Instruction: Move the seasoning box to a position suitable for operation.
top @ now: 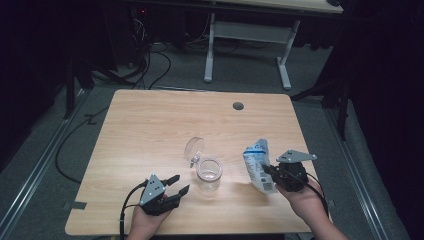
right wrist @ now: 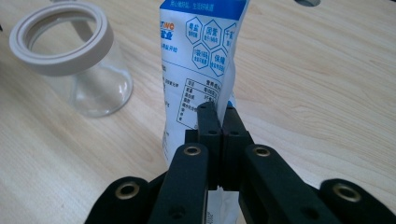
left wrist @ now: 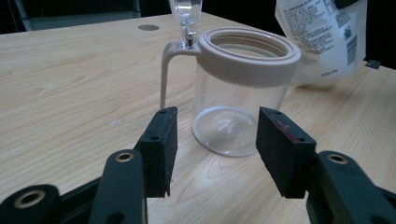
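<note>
Pinching the white-and-blue pouch (right wrist: 196,70) mid-frame, your right gripper (right wrist: 218,122) is clenched; its print looks Chinese, too blurry to read; your left gripper (left wrist: 215,149) is released.

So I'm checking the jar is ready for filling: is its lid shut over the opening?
No, the jar stands with its mouth uncovered, and its clear lid is swung up and back on the hinge.

I see my left gripper (left wrist: 212,151) jaws apart | clear plastic jar with beige rim (left wrist: 243,88) just beyond them | white printed pouch (left wrist: 322,37) behind.
</note>
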A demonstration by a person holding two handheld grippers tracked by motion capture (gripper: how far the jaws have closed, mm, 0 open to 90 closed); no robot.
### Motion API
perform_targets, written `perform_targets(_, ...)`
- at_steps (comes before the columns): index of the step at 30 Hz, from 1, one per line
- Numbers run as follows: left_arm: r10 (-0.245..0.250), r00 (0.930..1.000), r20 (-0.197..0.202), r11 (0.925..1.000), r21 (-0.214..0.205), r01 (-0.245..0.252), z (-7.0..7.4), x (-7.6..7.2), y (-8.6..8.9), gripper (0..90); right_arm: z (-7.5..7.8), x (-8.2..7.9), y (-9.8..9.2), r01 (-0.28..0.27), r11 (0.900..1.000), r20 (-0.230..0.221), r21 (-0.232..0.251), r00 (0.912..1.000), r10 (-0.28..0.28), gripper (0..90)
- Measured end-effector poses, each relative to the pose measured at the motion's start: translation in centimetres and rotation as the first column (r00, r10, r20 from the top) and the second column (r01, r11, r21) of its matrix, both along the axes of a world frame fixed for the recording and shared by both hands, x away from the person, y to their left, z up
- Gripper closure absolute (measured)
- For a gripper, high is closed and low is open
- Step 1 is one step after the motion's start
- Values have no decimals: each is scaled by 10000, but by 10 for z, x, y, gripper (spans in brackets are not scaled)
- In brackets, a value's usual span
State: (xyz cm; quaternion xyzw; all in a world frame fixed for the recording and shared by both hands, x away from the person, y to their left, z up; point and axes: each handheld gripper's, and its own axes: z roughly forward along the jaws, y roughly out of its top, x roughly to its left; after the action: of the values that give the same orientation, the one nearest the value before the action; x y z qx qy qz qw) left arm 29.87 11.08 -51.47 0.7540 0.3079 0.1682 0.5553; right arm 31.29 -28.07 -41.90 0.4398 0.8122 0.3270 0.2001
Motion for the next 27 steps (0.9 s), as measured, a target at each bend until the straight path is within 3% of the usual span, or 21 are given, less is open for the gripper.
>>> perform_targets(5, -44, 10000, 27, 10000, 21, 44, 0, 0, -1, 487, 2, 4, 7, -291, 9982, -485, -522, 9985, 265, 899)
perform_targets(9, -73, 10000, 36, 10000, 41, 73, 0, 0, -1, 487, 7, 8, 9, -522, 9967, -825, -617, 9955, 470, 899)
perform_targets(15, -83, 10000, -12, 10000, 43, 83, -1, 0, -2, 487, 14, 15, 9, -720, 9954, -1475, -628, 9871, 621, 899)
perform_targets(27, -132, 9999, 78, 9999, 24, 132, 0, -1, -3, 487, 18, 20, 14, -1073, 9865, -2315, -1239, 9698, 764, 898)
